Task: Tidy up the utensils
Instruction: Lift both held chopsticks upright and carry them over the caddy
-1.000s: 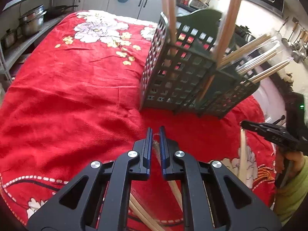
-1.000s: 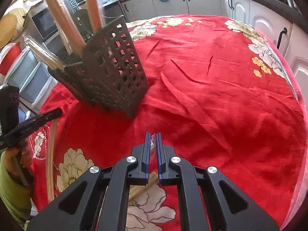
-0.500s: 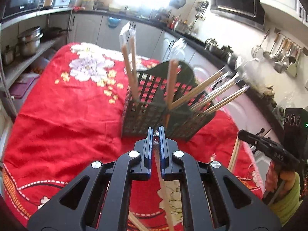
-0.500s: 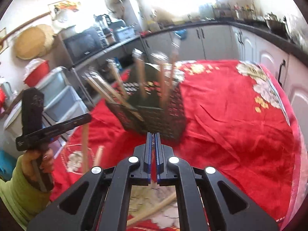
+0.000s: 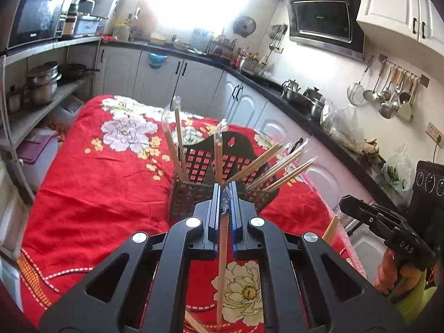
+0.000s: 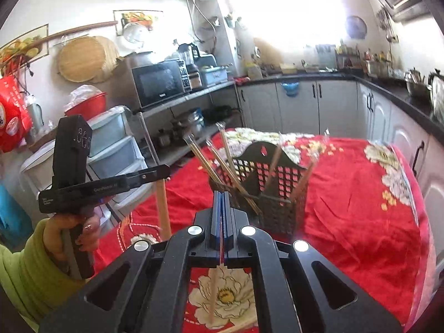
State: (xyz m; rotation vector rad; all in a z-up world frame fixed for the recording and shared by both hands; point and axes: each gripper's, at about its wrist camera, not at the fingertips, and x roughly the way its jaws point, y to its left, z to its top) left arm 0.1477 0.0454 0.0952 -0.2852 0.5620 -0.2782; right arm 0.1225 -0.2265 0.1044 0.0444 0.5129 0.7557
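Note:
A dark lattice utensil basket (image 5: 194,194) stands on the red flowered tablecloth (image 5: 91,188) and holds several plastic-wrapped chopstick pairs (image 5: 173,144). My left gripper (image 5: 224,191) is shut on a wrapped chopstick pair (image 5: 222,263) that hangs down between its arms, raised in front of the basket. My right gripper (image 6: 222,197) is shut on another wrapped chopstick pair (image 6: 215,285), also raised before the basket (image 6: 277,194). The left gripper also shows in the right wrist view (image 6: 163,170), holding its stick (image 6: 163,211) upright. The right gripper's body shows at the right of the left wrist view (image 5: 371,216).
More chopsticks (image 5: 194,322) lie on the cloth below my grippers. Kitchen cabinets (image 5: 166,80) and a counter with pots (image 5: 299,94) run along the far and right sides. A shelf with a microwave (image 6: 158,83) and plastic drawers (image 6: 111,149) stands on the left.
Both grippers have lifted up and back from the cloth, each carrying its chopstick pair. The basket now appears lower and farther away in both views.

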